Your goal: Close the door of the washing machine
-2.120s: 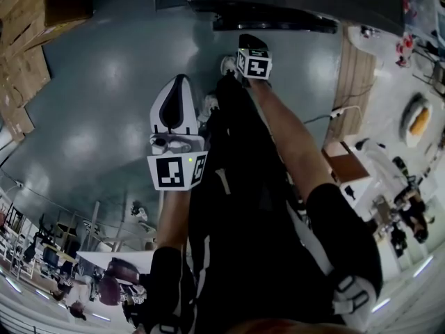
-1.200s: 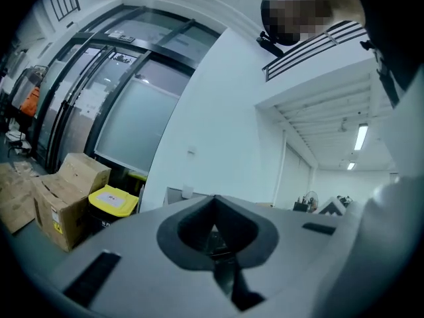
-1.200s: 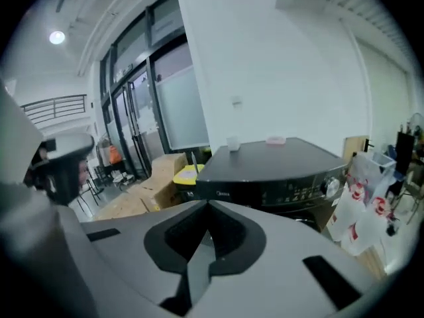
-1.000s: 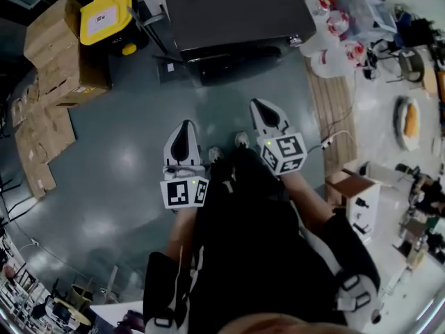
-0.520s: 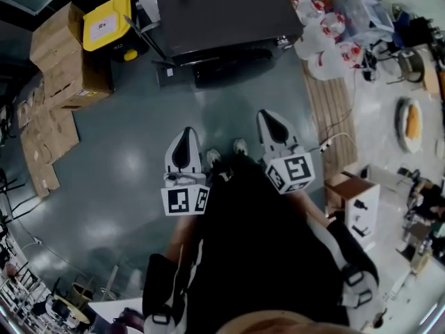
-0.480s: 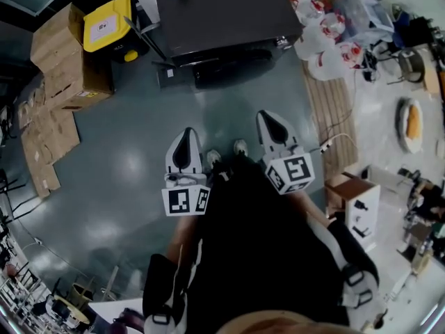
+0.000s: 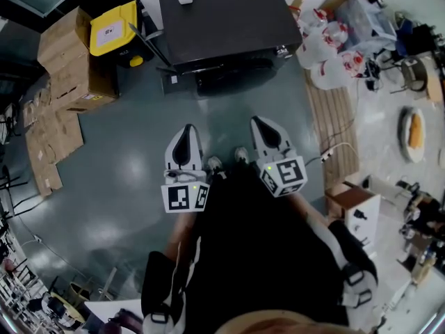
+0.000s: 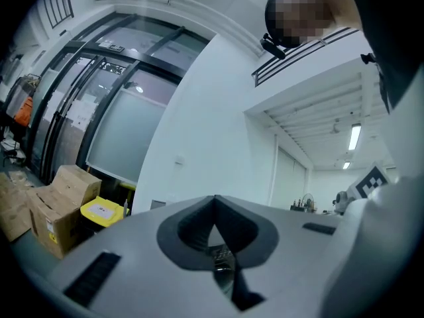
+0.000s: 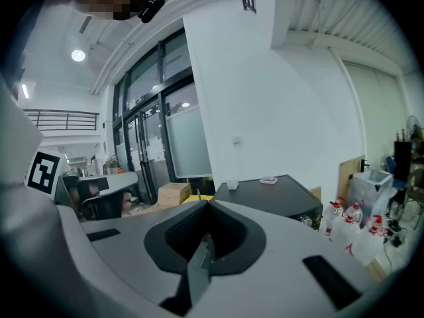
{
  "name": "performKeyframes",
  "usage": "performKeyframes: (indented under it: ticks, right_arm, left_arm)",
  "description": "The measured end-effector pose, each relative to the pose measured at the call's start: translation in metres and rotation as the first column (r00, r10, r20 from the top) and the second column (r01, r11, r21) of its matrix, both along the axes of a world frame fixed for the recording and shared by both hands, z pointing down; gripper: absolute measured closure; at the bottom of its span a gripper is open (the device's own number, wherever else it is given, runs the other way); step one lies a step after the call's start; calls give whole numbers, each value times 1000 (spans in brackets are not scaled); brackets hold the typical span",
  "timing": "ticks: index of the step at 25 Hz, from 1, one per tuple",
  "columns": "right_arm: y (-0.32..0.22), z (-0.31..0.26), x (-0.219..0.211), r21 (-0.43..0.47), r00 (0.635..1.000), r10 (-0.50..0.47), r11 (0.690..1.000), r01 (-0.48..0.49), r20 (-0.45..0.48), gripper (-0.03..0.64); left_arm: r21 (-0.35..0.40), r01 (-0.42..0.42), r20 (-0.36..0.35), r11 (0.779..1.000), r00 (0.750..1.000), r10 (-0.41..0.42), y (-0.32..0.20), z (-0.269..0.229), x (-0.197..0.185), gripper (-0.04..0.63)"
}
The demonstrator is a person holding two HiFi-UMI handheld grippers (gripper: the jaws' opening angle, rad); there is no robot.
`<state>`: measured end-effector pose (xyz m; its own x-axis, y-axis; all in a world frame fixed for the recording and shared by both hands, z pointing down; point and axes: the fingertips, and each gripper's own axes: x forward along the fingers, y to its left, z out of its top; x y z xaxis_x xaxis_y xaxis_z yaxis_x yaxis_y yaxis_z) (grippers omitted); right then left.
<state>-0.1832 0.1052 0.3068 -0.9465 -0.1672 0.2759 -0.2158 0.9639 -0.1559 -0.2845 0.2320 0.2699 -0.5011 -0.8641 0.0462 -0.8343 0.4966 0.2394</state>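
Washing machine (image 7: 229, 19), a black box-shaped appliance with a flat top, stands by the white wall at the top of the head view, well apart from both grippers. Its front shows only as a narrow dark band, with no door (image 7: 233, 75) leaf swung out over the grey floor (image 7: 118, 158). The door therefore looks already closed, though the steep angle leaves the latch unconfirmed. The left gripper (image 7: 186, 127) and the right gripper (image 7: 256, 120) hang over the floor, each with its jaws pressed together on nothing. Little seems left to do.
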Motion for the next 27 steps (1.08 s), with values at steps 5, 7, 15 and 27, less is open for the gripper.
performKeyframes:
  ticks: [5,7,15,27]
  right_arm:
    - [0,-6,-5,17,1000,-5,1000,4,13,612]
    - [-1,-8,-7,21,1000,-6,1000,6,15,612]
    - [-2,-9,-10,28,1000,-15,1000,14,18,612]
    - [-3,-13,-12,46,999,-23,999,21,24,612]
  left_arm:
    - [3,0,8,1000,1000,0,-2,-5,-3,590]
    - [4,1,9,1000,1000,-1,-3,-5,-5,589]
    - [12,3,6,1000,1000,-3,-4,-4,-6,589]
    - [29,-15,13,999,1000,15,-9,-9,-2,589]
